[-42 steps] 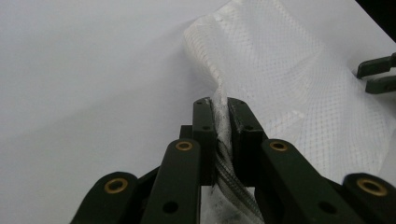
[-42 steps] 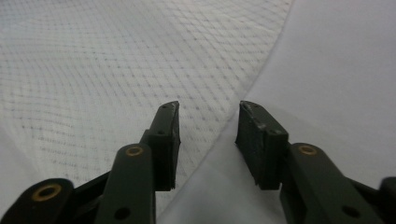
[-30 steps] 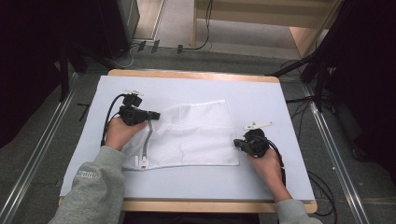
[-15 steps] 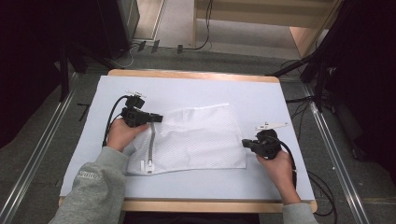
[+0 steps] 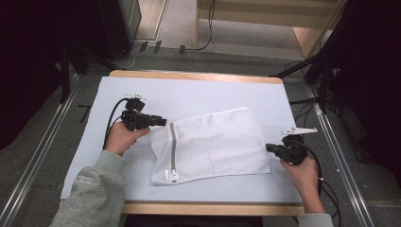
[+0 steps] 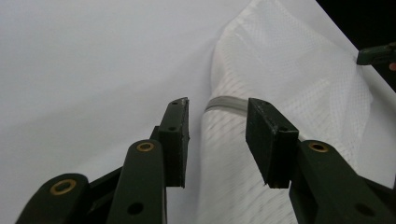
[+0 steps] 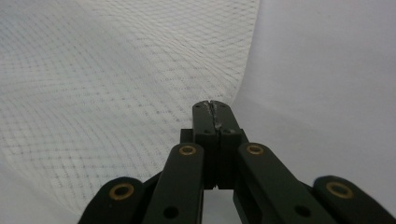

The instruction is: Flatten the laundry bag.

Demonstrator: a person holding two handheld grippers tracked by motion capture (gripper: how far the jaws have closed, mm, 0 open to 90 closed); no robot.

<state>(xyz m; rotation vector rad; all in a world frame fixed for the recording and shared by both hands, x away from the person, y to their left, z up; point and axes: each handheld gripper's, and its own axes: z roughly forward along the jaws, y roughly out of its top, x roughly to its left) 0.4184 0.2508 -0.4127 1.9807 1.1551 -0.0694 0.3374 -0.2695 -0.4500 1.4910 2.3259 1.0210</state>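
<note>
On the white table [image 5: 198,92], left gripper [image 6: 217,135] jaws just opened beside the mesh bag [image 5: 213,144]; right gripper [image 7: 212,109] clenched empty.

White mesh laundry bag [image 5: 213,144], lying flat and slightly rumpled, right of centre on the pale blue table cover [image 5: 198,94], grey zipper [image 5: 172,146] running along its left end, white pull tab toward the near edge.

recording lab: a paper-covered wooden table [image 5: 198,75] is set between metal floor rails [image 5: 38,156], dark equipment stands [image 5: 326,71] and trailing cables [image 5: 208,45].
</note>
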